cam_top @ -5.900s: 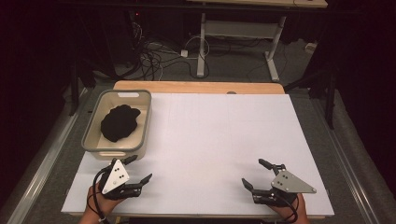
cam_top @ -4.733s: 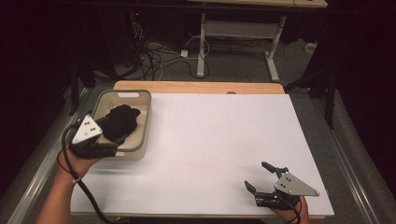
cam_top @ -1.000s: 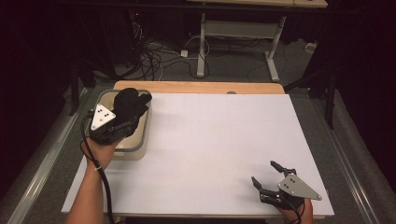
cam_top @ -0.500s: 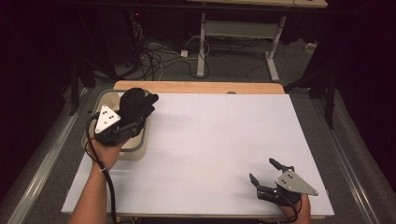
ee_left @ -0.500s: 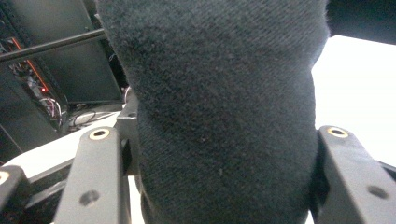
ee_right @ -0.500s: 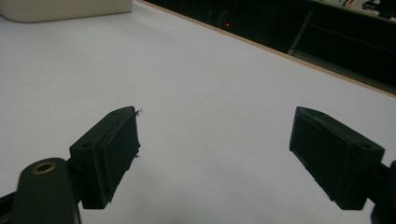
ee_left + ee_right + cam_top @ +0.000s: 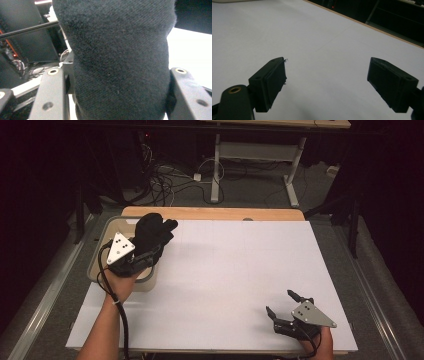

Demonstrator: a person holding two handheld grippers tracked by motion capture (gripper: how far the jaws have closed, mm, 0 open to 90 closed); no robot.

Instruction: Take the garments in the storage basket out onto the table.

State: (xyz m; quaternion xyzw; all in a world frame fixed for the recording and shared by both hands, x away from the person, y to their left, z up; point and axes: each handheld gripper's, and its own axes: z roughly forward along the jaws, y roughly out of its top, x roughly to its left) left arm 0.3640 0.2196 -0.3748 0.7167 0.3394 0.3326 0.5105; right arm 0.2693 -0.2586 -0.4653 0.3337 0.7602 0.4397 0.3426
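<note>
Where the tray edges the white table, left gripper clamping black cloth, right gripper wide apart.

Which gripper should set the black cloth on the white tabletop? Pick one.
Left. The left gripper already clamps the black cloth above the bin; the right gripper sits open and far off.

White-topped table w/ wooden far edge; grey tray sits at its far-left corner.
</note>
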